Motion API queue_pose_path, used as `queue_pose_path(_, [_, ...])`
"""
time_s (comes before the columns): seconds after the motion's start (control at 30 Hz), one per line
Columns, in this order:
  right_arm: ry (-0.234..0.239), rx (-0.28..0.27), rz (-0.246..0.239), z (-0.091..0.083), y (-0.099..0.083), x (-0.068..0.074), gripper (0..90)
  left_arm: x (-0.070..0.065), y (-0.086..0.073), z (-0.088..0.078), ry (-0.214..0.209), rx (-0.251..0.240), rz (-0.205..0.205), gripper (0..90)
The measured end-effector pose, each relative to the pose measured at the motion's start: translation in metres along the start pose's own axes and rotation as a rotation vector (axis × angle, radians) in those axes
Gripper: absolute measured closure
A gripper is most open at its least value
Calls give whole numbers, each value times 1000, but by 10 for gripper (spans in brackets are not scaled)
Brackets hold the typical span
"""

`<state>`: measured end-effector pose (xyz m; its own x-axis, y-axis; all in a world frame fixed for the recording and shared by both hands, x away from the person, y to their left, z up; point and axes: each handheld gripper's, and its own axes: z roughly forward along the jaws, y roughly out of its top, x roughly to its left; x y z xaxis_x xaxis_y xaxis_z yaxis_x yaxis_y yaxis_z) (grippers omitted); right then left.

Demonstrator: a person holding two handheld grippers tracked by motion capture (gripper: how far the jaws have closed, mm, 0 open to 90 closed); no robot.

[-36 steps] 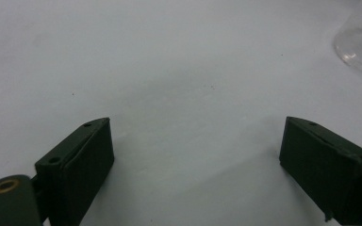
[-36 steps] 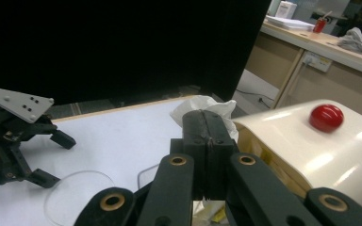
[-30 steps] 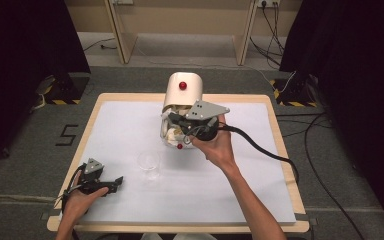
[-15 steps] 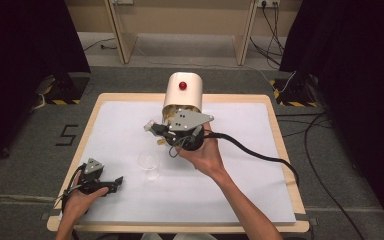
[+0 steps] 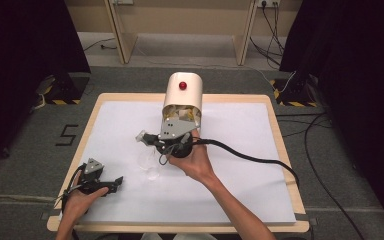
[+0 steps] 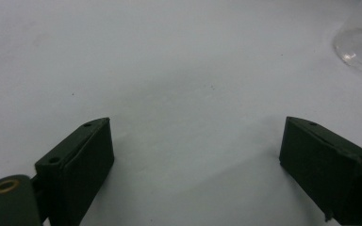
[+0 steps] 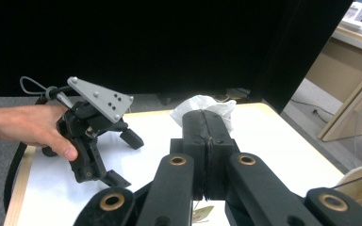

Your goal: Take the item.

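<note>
My right gripper (image 5: 149, 138) hangs over the middle of the table, shut on a small white tea bag (image 5: 141, 136). In the right gripper view the jaws (image 7: 208, 123) pinch the crumpled white bag (image 7: 200, 104), and a paper tag (image 7: 201, 214) hangs below on a string. A clear glass (image 5: 150, 163) stands upright just below and beside that gripper. My left gripper (image 5: 116, 183) rests open near the front left corner, also seen in the right gripper view as the left gripper (image 7: 99, 136). Its jaws (image 6: 195, 155) are wide apart over bare white table, with the glass base (image 6: 360, 44) at the top right.
A cream, round-topped container (image 5: 182, 97) with a red knob lies at the back of the table, its open mouth facing forward with more bags inside. The right gripper's black cable (image 5: 250, 157) trails across the table to the right. White paper (image 5: 230, 190) covers the tabletop.
My right gripper has drawn away from the container's mouth, moving left and forward with the tea bag to just above the glass. The left gripper has stayed put.
</note>
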<state>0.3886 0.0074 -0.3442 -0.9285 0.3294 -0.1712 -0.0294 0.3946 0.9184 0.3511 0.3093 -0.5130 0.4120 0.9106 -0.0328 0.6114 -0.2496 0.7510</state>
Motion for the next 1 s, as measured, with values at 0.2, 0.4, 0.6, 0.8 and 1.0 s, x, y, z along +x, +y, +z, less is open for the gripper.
queue_pose_path(0.2, [2, 19, -2, 11, -9, 6, 900, 0, 0, 0, -1, 0, 0, 94])
queue_pose_path(0.4, [-5, 50, -13, 20, -17, 10, 900, 0, 0, 0, -1, 0, 0, 94])
queue_pose_path(0.6, [-4, 90, -25, 28, -26, 13, 900, 0, 0, 0, -1, 0, 0, 94])
queue_pose_path(0.8, [-1, 117, -32, 34, -33, 16, 899, 0, 0, 0, -1, 0, 0, 94])
queue_pose_path(1.0, [-2, 140, -26, 38, -40, 17, 899, 0, 0, 0, 0, 0, -1, 94])
